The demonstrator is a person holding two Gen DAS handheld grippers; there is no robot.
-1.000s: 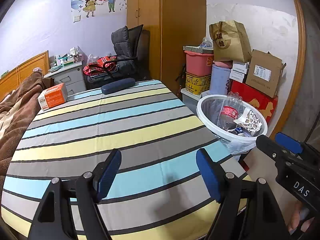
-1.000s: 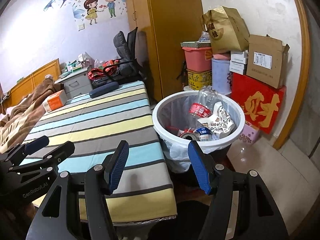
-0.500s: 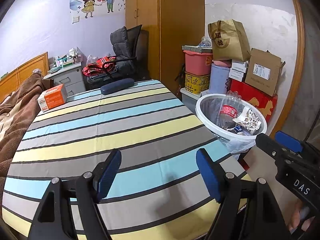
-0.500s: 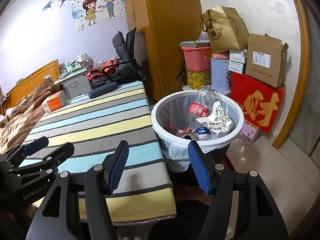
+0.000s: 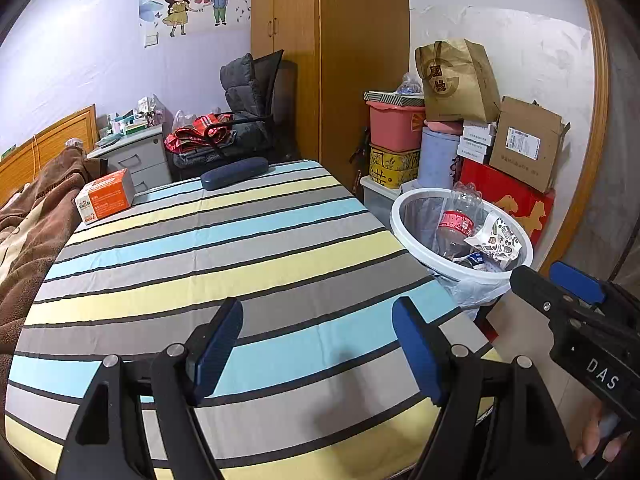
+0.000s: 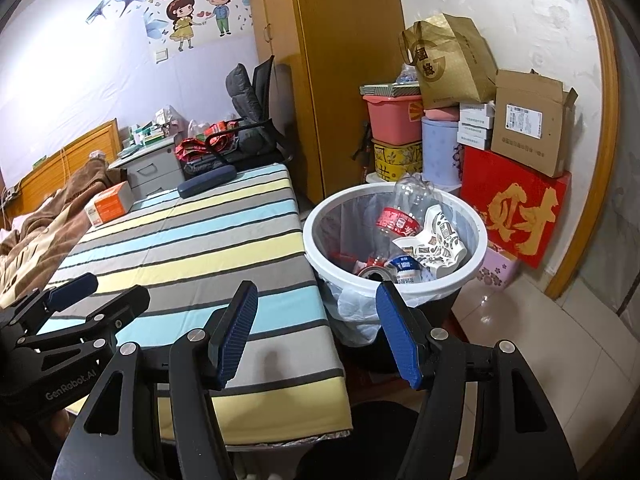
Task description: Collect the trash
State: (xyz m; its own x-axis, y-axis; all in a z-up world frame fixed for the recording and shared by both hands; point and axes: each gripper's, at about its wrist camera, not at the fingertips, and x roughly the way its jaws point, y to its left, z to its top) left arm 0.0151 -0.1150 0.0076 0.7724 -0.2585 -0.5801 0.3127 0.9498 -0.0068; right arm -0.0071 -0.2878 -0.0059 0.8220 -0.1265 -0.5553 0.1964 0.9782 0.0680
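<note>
A white trash bin (image 6: 476, 220) with a plastic liner stands on the floor beside the striped table (image 5: 224, 264). It holds a clear plastic bottle (image 6: 400, 216) with a red label, a crumpled patterned paper cup (image 6: 436, 240) and a can (image 6: 374, 271). The bin also shows in the left wrist view (image 5: 416, 242). My left gripper (image 5: 318, 346) is open and empty over the table's near end. My right gripper (image 6: 316, 332) is open and empty, near the table's corner, in front of the bin.
An orange box (image 5: 106, 196) and a dark blue case (image 5: 234, 173) lie at the table's far end. Stacked boxes, a pink tub (image 6: 394, 118) and a brown paper bag (image 6: 452, 60) stand behind the bin. A wardrobe, chair and bed surround the table.
Both grippers have drifted only slightly; the views are nearly the same. Both stay open and empty.
</note>
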